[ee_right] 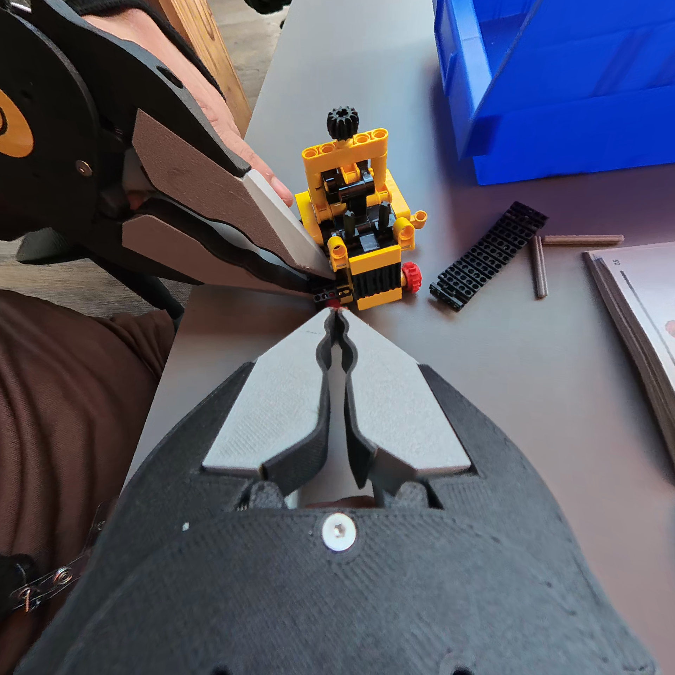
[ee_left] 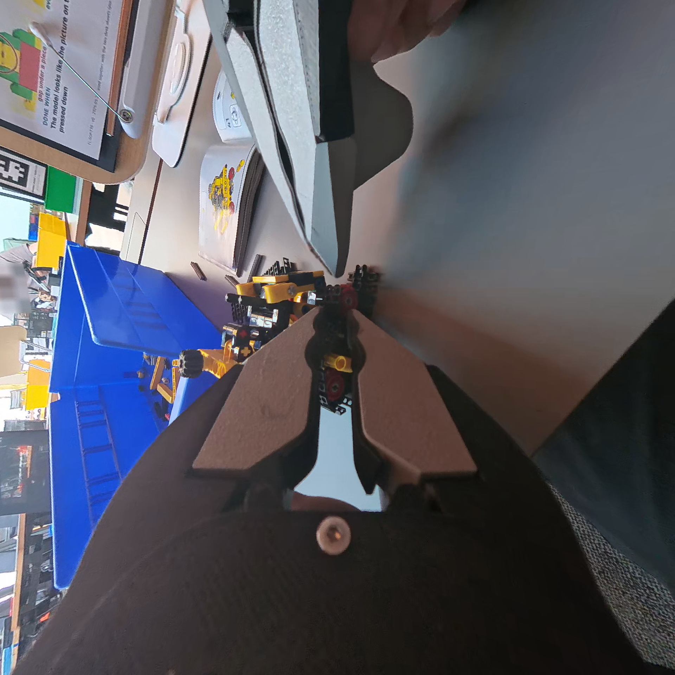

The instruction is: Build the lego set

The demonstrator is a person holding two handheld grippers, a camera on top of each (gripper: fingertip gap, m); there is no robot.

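Observation:
The yellow and black lego vehicle [ee_right: 369, 226] stands on the grey table [ee_right: 475, 401]. My left gripper [ee_left: 336, 310] is shut on the black track [ee_left: 334, 336] on the vehicle's side, with red wheels [ee_left: 334, 387] and a yellow pin [ee_left: 338, 363] between its fingers. It comes in from the left in the right wrist view [ee_right: 321, 283]. My right gripper [ee_right: 336, 312] is shut, and its tips touch a red wheel [ee_right: 333, 303] at the end of that track. It also shows in the left wrist view [ee_left: 338, 272], reaching in from above.
A loose black track strip [ee_right: 489, 252] and brown axles [ee_right: 540, 266] lie right of the vehicle. A blue bin [ee_right: 566, 91] stands at the back right. An instruction booklet [ee_right: 639, 328] lies at the right edge. A person's brown clothing [ee_right: 73, 401] is at the left. Only a small space, under 4 cm, lies between the two pairs of fingers.

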